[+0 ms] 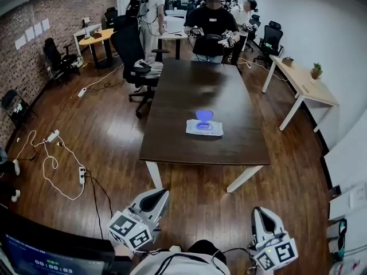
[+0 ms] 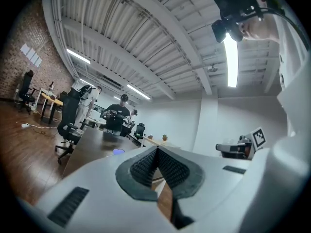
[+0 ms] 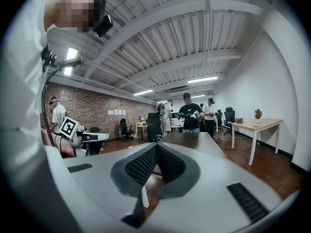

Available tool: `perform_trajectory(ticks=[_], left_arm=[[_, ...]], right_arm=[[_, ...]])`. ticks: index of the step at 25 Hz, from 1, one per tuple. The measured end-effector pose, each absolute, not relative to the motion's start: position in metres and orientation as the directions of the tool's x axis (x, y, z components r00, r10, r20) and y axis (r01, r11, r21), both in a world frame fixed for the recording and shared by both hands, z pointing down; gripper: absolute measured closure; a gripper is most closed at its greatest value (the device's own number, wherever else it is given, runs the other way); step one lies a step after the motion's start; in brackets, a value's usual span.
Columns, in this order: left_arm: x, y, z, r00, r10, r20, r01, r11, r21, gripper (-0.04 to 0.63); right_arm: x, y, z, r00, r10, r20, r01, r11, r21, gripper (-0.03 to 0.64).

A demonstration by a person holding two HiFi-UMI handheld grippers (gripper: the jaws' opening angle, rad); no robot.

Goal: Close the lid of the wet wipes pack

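1. Wood flooring and a brick wall (image 1: 51,16) surround a long dark counter (image 1: 195,90) in the middle of this office.
2. On the counter's near half lies the wet wipes pack (image 1: 204,128), with its blue lid (image 1: 204,116) standing up open.
3. The left gripper (image 1: 161,195) is held low, short of the counter's near edge and well apart from the pack. Its jaws are clenched together with nothing between them.
4. The right gripper (image 1: 259,211) sits alongside, likewise pinched closed and empty.
5. Several people (image 1: 212,22) stand at the counter's far end.
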State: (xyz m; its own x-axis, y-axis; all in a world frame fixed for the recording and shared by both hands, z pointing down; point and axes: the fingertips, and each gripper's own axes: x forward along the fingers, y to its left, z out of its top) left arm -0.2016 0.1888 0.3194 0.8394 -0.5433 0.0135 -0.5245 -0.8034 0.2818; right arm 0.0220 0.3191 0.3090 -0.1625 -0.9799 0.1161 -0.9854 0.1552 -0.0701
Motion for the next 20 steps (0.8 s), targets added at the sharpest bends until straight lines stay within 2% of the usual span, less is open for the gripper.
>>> perform_trajectory(ticks=[8, 14, 20], left_arm=[[-0.213, 0.143, 0.332, 0.828, -0.560, 0.025, -0.540, -0.785, 0.304, 0.598], [-0.193, 0.085, 0.345, 0.794, -0.606, 0.043, -0.589, -0.750, 0.301, 0.598], [-0.139, 0.011, 0.351, 0.760, -0.643, 0.098, -0.640, -0.713, 0.286, 0.598]], right_arm=[[0.008, 0.265, 0.315, -0.200, -0.972, 0.125, -0.978, 0.191, -0.077, 0.612], [0.041, 0.192, 0.328, -0.249, -0.962, 0.110, -0.965, 0.237, -0.107, 0.612], [0.095, 0.089, 0.331, -0.340, -0.936, 0.091, -0.936, 0.327, -0.127, 0.612]])
